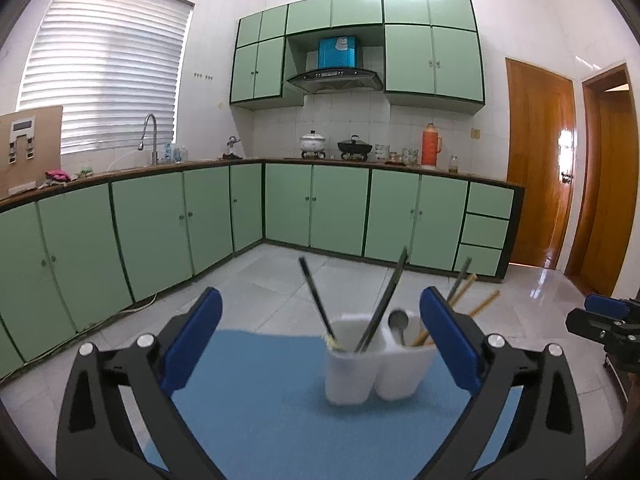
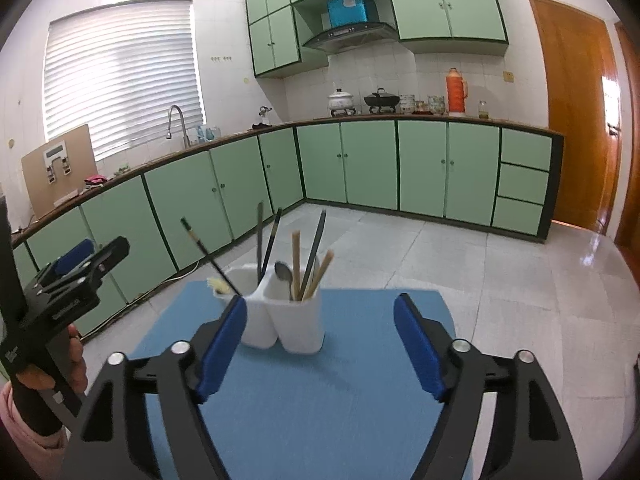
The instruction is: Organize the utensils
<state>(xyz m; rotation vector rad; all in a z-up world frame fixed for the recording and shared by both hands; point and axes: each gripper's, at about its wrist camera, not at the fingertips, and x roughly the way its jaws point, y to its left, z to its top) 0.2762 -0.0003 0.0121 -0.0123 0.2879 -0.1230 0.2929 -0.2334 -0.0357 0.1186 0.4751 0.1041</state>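
A white two-compartment utensil holder stands upright on a blue mat. One cup holds dark chopsticks and something pale yellow. The other holds a metal spoon, wooden chopsticks and a dark chopstick. My left gripper is open, its blue pads wide apart with nothing between them, the holder just beyond. My right gripper is also open and empty, short of the holder. Each gripper shows at the edge of the other's view: the right gripper and the left gripper.
A person's hand grips the left gripper's handle. Green base cabinets line the far walls under a counter with pots, an orange thermos and a faucet. Pale tile floor surrounds the mat. Wooden doors stand at the right.
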